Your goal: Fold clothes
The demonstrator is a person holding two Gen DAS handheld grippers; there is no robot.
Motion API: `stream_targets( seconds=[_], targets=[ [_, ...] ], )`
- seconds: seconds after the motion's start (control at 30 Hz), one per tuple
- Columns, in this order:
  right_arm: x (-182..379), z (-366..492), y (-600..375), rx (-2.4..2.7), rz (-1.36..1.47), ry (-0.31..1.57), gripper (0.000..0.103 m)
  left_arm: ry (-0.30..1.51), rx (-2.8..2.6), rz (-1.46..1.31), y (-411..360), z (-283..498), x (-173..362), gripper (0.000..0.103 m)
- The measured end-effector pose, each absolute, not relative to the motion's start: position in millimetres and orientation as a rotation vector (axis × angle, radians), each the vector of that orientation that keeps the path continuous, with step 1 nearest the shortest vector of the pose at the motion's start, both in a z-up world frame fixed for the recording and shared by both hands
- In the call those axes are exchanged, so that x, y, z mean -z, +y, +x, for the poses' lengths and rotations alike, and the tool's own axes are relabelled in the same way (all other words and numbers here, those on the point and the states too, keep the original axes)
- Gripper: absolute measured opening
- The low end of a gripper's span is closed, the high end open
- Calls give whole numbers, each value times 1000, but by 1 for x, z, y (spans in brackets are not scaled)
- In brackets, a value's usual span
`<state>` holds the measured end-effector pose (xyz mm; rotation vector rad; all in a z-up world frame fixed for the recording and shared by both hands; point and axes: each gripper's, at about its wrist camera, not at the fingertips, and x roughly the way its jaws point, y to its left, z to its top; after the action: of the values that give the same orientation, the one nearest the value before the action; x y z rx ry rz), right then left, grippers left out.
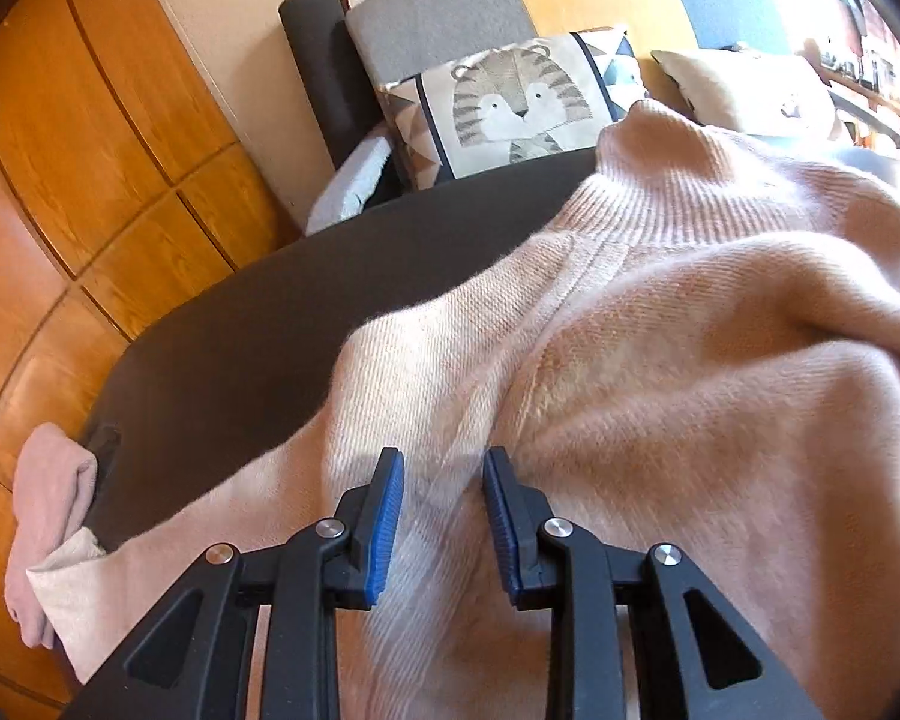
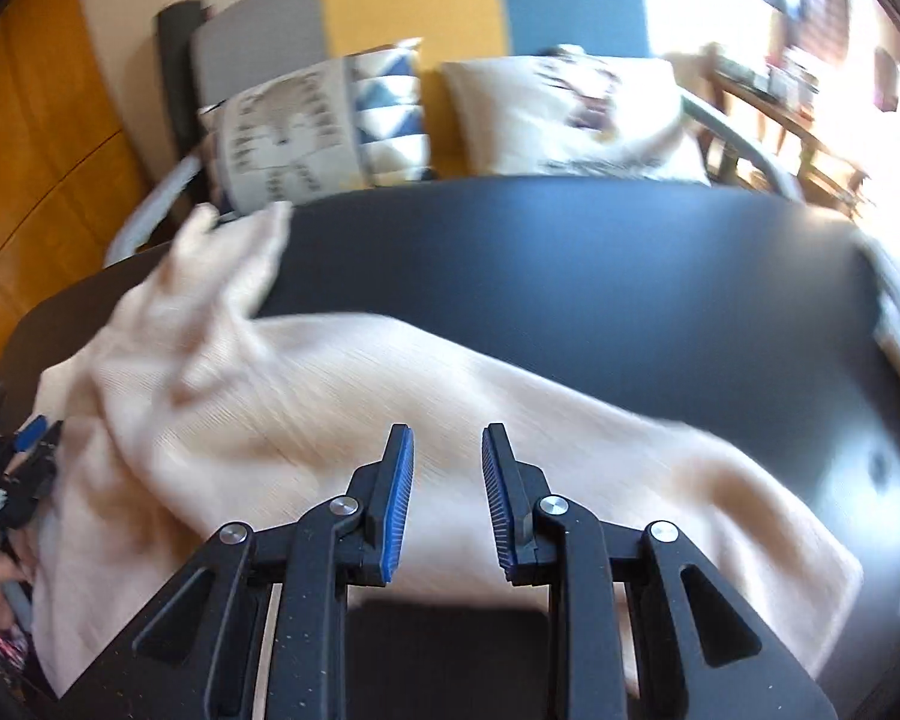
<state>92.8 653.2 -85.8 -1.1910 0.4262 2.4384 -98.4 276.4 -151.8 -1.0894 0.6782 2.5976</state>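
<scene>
Only your left view shows the sweater's [image 1: 660, 324] ribbed collar and the tiger cushion [image 1: 510, 102]; your right view, blurred, shows the sweater [image 2: 360, 408] spread across the dark table [image 2: 630, 276]. Your left gripper [image 1: 444, 468] and right gripper [image 2: 447, 444] both stand partly parted above the knit, grasping nothing.

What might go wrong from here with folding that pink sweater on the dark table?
1. One sleeve hangs over the edge of the table; its weight could drag the sweater off.
2. The left tool hovers open above the knit, with no fabric pinched between its blue pads; closing now may snag only a thin ridge or nothing.
3. The right tool view is blurred, so it seems mid-swing; a hasty grab could bunch the fabric instead of making a clean fold.
</scene>
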Motion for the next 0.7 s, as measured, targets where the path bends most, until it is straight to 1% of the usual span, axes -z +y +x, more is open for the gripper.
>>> stream_targets(
  seconds=[0.1, 0.13, 0.23, 0.4, 0.47, 0.53, 0.6, 0.63, 0.7],
  targets=[
    [90, 124, 674, -2366, -1181, 424, 26, 578, -2579, -1118, 269, -85, 145, 28],
    [91, 134, 681, -2351, -1176, 435, 26, 575, -2566, -1123, 269, -81, 146, 28],
    [98, 156, 698, -2310, -1152, 476, 26, 650, -2546, -1102, 277, -70, 152, 28],
    [94, 194, 720, -2222, -1077, 548, 26, 833, -2555, -958, 285, -56, 166, 28],
    [96, 213, 729, -2169, -1071, 609, 26, 889, -2565, -934, 291, -54, 169, 28],
    [100, 229, 735, -2112, -1052, 675, 36, 987, -2578, -888, 299, -50, 173, 26],
    [103, 251, 735, -2087, -999, 778, 38, 1028, -2572, -866, 305, -47, 176, 21],
    [104, 261, 735, -2086, -971, 833, 38, 1017, -2569, -869, 304, -47, 175, 20],
    [107, 275, 728, -2077, -937, 884, 39, 982, -2564, -880, 301, -48, 174, 20]
  ],
)
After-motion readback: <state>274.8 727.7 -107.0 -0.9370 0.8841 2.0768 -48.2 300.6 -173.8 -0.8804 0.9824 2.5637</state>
